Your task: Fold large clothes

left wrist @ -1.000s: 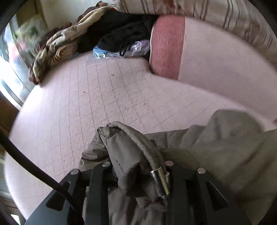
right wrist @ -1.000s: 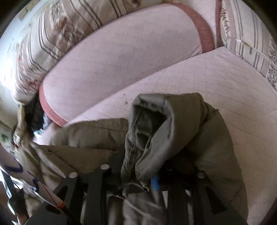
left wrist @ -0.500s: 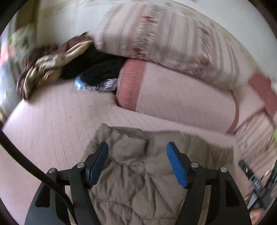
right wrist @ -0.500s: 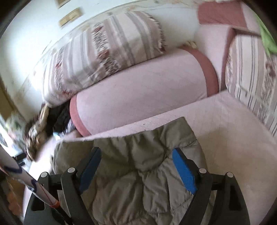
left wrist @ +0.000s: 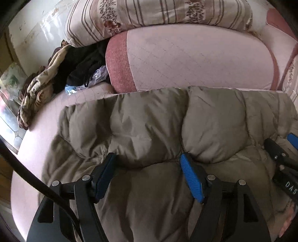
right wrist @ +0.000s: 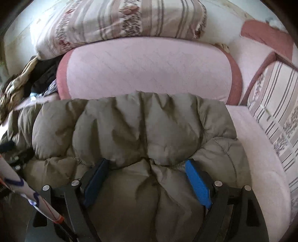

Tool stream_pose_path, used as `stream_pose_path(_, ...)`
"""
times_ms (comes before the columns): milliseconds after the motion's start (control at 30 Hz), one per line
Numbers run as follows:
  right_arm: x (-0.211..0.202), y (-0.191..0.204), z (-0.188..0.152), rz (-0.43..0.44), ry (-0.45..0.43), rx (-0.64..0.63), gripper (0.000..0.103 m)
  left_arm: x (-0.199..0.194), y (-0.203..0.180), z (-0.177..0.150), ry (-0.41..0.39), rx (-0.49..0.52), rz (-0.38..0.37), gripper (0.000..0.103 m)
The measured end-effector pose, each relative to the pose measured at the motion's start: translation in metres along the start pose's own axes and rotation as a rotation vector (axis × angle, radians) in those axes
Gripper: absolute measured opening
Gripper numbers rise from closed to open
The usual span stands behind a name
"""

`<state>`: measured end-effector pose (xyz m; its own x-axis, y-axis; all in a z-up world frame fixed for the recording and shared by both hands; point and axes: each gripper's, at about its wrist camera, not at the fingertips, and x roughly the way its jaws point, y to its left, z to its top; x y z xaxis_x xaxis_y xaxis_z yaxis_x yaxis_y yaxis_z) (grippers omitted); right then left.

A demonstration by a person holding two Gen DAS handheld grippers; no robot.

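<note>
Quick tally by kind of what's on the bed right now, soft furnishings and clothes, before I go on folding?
Puffer jackets, olive: 1, the jacket
Pink bolsters with red end bands: 1, the bolster
Striped floral pillows: 2, one above the bolster, one at the right
Loose heaps of clothes: 1, the pile, too tangled to count pieces
Total: 5

Released: the puffy olive-green quilted jacket [left wrist: 149, 130], bunched a second ago in both clamps, now lies spread and folded flat against the pink quilted bolster cushion [left wrist: 195, 61]. The left gripper [left wrist: 147, 173] is opening, the jacket beneath untouched by its pads; the right gripper [right wrist: 147, 178] stands wide, having let go too.
</note>
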<state>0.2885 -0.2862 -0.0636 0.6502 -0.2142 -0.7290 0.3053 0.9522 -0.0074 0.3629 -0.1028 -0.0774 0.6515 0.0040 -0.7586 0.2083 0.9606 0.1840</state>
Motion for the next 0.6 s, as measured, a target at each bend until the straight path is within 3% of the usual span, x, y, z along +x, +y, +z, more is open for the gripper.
stream_pose_path(233,0.036,-0.012,0.009,0.001,0.027,0.070,0.094,0.023,-0.004,0.011,-0.023,-0.006,0.009,0.076)
stream_pose_path(600,0.058,-0.018,0.009,0.039,0.052,0.125,0.098,0.040,-0.006,0.013,-0.058,-0.025,0.017,0.083)
